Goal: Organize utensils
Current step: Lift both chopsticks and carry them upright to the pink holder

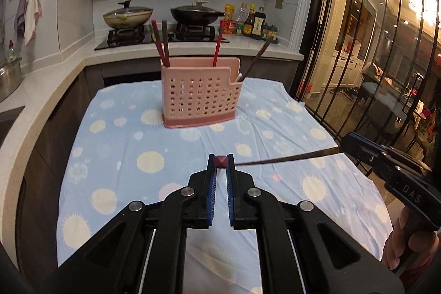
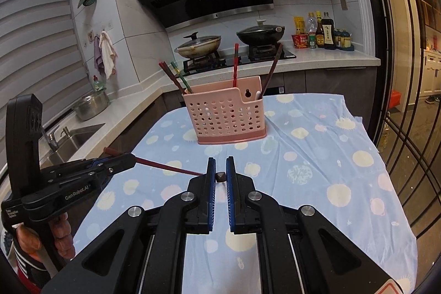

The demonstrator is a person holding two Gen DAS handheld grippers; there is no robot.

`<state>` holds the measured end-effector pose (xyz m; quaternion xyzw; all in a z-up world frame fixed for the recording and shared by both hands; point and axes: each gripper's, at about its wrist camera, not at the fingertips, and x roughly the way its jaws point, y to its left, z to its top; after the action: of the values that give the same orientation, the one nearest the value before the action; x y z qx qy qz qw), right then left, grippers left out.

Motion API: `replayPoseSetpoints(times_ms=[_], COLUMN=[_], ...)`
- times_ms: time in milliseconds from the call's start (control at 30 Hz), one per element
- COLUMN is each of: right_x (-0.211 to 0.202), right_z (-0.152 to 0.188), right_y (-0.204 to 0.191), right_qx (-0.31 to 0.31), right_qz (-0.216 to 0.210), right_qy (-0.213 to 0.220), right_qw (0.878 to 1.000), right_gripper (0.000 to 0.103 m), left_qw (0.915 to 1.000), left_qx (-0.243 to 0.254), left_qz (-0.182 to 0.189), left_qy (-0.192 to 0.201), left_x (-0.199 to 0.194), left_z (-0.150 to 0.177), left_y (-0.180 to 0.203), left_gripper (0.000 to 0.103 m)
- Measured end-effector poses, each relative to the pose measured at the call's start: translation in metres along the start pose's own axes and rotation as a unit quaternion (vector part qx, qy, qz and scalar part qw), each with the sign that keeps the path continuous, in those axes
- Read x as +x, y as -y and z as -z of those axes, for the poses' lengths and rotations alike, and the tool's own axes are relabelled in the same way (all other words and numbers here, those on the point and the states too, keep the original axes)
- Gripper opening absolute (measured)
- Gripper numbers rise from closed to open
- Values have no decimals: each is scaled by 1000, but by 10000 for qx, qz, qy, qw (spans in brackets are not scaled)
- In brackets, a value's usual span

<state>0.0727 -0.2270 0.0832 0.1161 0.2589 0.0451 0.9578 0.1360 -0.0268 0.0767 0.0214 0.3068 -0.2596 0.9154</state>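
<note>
A pink perforated utensil holder (image 1: 200, 95) stands upright on the blue dotted cloth (image 1: 124, 145), with several chopsticks leaning in it; it also shows in the right wrist view (image 2: 226, 115). My left gripper (image 1: 221, 162) is shut on the end of a red chopstick (image 1: 221, 161), seen end-on. My right gripper (image 2: 220, 176) is shut on a dark brown chopstick (image 2: 221, 176), seen end-on. From the left wrist view the brown chopstick (image 1: 286, 158) sticks out of the right gripper (image 1: 355, 146) toward my left fingertips. From the right wrist view the red chopstick (image 2: 168, 166) sticks out of the left gripper (image 2: 118, 160).
A stove with two lidded pans (image 1: 128, 15) and sauce bottles (image 1: 253, 22) lines the back counter. A sink (image 2: 74, 138) and steel pot (image 2: 91, 105) are on the left counter. A barred glass door (image 1: 372, 51) stands close on the right.
</note>
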Motion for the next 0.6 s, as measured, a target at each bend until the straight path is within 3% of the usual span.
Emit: replayPoseSetpoints(times_ms=[600], right_x=[34], right_z=[-95], right_y=[-11], right_qx=[-206], right_qz=[-164], right_qy=[587], right_qw=[9979], right_gripper=[7], left_qw=[9962], left_qx=[414], left_qz=[-52], left_qy=[770], left_x=[11], left_z=[-109], left_y=[7], left_gripper=[7])
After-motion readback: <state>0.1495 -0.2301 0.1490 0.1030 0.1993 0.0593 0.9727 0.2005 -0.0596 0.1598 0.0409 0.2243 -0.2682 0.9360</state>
